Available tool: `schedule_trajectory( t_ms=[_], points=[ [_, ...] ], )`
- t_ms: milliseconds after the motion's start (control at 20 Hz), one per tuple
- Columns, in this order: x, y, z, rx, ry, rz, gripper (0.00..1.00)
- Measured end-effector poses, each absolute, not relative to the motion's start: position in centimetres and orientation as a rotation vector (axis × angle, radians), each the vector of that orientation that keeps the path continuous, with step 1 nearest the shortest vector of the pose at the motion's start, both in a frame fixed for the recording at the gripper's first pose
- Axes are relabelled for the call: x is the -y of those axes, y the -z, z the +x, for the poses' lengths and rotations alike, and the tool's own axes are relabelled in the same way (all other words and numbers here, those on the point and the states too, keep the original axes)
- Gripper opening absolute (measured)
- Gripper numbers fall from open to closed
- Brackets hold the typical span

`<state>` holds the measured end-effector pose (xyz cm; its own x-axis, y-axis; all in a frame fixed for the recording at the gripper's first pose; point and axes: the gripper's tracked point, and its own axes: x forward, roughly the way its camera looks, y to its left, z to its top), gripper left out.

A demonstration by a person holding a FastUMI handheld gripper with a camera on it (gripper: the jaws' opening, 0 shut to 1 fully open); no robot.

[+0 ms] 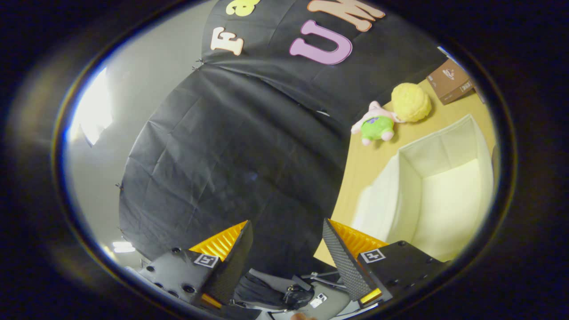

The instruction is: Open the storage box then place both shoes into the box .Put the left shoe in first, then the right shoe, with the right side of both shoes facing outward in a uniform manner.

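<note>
Tool (288,249) held wide apart, fingers (231,253) gripping nothing, tilted against the booth cloth. Storage box (438,186) seen open on the desk (369,160), beyond the right finger. Plush toys (393,115) and cardboard box (450,81) noted farther off.

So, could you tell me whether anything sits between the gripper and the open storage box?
Nothing visible does. The gripper is open and empty, aimed at the black cloth, and the white storage box stands open off to one side on the table. The plush toys lie beyond it.

Strong fisheye bending, ceiling light (91,109) glaring white, soft blur throughout
</note>
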<state>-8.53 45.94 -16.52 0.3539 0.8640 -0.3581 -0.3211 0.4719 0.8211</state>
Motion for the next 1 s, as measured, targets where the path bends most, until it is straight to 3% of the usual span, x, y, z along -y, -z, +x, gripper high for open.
schedule_trajectory(
  t_ms=[600, 1000],
  points=[
    [-27.8, 19.7, -0.3, -0.757, -0.502, 0.419, 0.99],
    [-15.7, 25.7, -1.3, -0.827, -0.286, 0.139, 1.0]
  ],
)
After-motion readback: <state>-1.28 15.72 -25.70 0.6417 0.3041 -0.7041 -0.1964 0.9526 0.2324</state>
